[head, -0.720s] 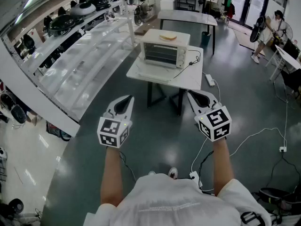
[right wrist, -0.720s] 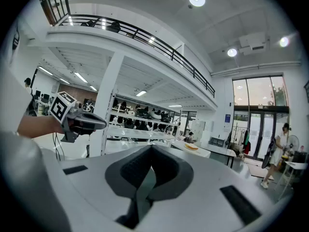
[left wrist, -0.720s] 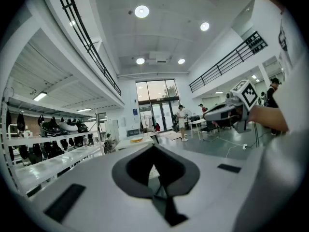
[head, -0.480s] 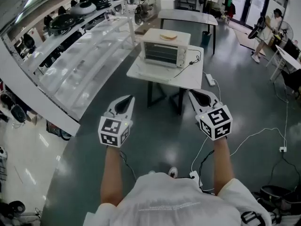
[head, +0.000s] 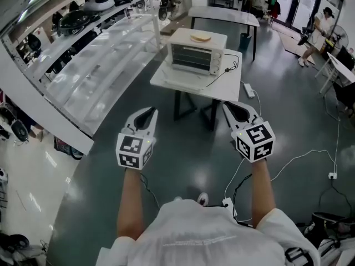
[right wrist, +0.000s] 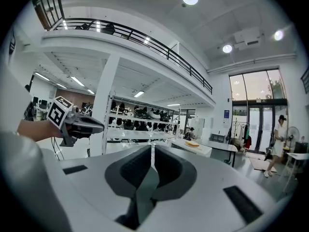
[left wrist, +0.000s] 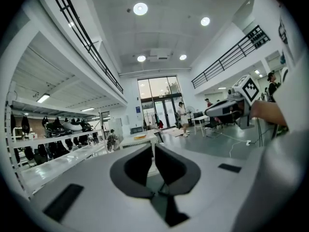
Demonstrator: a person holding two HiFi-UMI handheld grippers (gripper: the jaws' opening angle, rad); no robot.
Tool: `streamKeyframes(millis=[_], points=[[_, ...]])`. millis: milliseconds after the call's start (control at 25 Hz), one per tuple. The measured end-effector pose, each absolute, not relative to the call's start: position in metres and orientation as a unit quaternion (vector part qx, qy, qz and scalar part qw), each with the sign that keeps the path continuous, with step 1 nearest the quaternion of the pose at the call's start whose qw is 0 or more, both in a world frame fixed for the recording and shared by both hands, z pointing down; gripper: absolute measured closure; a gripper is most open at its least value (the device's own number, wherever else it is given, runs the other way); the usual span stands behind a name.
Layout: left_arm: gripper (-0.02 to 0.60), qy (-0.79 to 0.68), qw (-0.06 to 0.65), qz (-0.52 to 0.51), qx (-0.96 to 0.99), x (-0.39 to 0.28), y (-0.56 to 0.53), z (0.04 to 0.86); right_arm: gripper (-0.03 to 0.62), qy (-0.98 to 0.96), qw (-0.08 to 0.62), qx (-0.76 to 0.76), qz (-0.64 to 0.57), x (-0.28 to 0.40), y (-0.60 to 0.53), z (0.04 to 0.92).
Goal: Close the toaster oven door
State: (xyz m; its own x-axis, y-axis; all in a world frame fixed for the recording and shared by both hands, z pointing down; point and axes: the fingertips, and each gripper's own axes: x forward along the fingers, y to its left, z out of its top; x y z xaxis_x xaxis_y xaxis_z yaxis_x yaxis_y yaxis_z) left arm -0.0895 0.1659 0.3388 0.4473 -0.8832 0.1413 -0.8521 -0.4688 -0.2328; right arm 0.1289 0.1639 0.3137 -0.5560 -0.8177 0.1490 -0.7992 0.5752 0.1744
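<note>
Your left tongs [head: 150, 112] and right tongs [head: 226, 106] are both closed with nothing in them. Their dark, matte, curved pads [right wrist: 130, 173] meet tip to tip. Each pair sits in a smooth white plastic shell that widens toward your hand, and both point almost level.

The toaster oven [head: 195, 57] is well ahead of the tongs, roughly between the lines they point along, and neither pair touches it. It is a boxy white metal case with rounded edges. Its front [head: 190, 60] shows dark horizontal bars like racks. From this far back you cannot tell whether the oven is shut or open.

A flat, round, yellowish thing [head: 200, 37] lies on the oven's top. The oven stands toward the far side of a square white tabletop [head: 177, 85] on dark legs. A thin black cord [head: 223, 71] curls over the tabletop from the oven's right side.

Under the tongs, the floor [head: 183, 159] is dark grey and glossy. A long white shelf [head: 89, 87] runs along the outer side of your left tongs.
</note>
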Motion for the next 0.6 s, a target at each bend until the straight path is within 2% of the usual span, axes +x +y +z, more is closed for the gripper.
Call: streamKeyframes(millis=[160, 200, 240, 280, 600], points=[[0.563, 0.509, 0.06, -0.121, -0.85, -0.093, 0.165, 0.343, 0.566, -0.88, 0.123, 0.457, -0.035, 0.123, 0.161, 0.324], [0.556, 0.508, 0.057, -0.119, -0.851, -0.093, 0.164, 0.345, 0.517, -0.882, 0.126, 0.452, -0.033, 0.121, 0.16, 0.328], [0.509, 0.507, 0.053, -0.119, -0.852, -0.094, 0.163, 0.347, 0.468, -0.885, 0.128, 0.447, -0.03, 0.118, 0.16, 0.331], [0.453, 0.506, 0.05, -0.121, -0.852, -0.094, 0.162, 0.35, 0.457, -0.886, 0.129, 0.444, -0.029, 0.116, 0.16, 0.333], [0.446, 0.511, 0.038, -0.138, -0.848, -0.103, 0.155, 0.366, 0.456, -0.89, 0.125, 0.437, -0.011, 0.109, 0.152, 0.342]])
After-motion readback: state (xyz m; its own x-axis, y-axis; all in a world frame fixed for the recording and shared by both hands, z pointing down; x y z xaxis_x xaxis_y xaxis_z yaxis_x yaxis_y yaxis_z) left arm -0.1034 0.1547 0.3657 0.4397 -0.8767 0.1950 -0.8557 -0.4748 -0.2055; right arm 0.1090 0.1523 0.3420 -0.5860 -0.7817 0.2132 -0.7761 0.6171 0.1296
